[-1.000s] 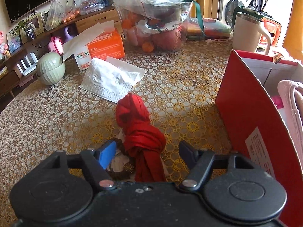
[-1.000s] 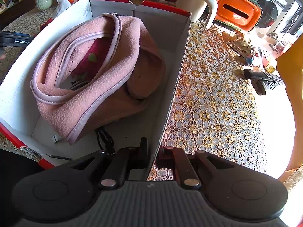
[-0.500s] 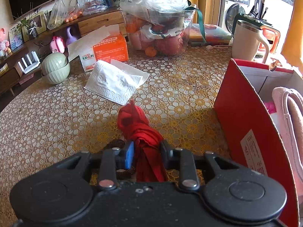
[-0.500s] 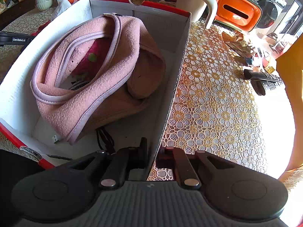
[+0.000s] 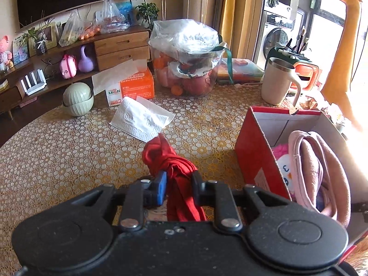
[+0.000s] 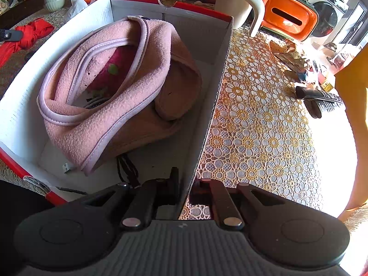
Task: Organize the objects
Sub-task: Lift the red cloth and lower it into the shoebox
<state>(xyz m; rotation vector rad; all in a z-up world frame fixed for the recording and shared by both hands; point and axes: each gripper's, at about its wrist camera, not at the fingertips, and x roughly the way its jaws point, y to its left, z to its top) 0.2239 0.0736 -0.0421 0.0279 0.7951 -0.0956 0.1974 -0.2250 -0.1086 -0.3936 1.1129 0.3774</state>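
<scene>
- A lace-covered table [image 5: 69, 151] is carrying clutter in a sunlit living room
- The left gripper [image 5: 178, 185], jaws having just been closing, is clamping the red cloth [image 5: 165, 158] beside the box [image 6: 216, 105], likely for packing
- The right gripper [image 6: 184, 188] is pinching the box wall, steadying it

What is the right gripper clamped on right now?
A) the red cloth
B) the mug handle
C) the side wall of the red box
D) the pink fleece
C: in the right wrist view the right gripper has one finger inside and one outside the cardboard wall of the red box, shut on it; the pink fleece lies loose inside.
</scene>
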